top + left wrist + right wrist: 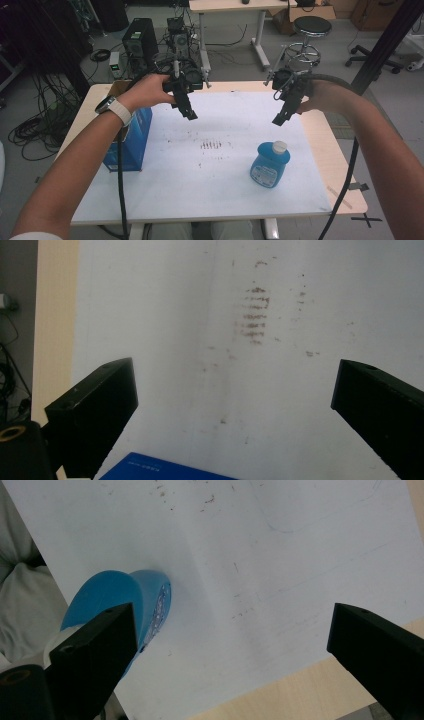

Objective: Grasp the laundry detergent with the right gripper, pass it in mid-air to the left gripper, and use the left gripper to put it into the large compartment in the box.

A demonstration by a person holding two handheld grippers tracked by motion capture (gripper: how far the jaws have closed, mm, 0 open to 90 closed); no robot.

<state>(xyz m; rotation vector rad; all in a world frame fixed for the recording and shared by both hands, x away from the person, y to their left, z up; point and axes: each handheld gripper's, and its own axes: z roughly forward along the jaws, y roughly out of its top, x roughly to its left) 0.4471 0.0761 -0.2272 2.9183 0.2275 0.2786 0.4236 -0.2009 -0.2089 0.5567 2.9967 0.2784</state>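
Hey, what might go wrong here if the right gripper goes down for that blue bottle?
The blue bottle stands upright and narrow, so an off-centre approach by the open right gripper could tip it. The left gripper hovers close beside the blue box, and its cable could snag that box.

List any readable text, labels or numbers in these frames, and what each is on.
None can be read.
Blue bottle: front label with white print, too small and blurred.
Blue box: a short line of white lettering on top, blurred in the left gripper view.
White table sheet: brown smudges, no writing.
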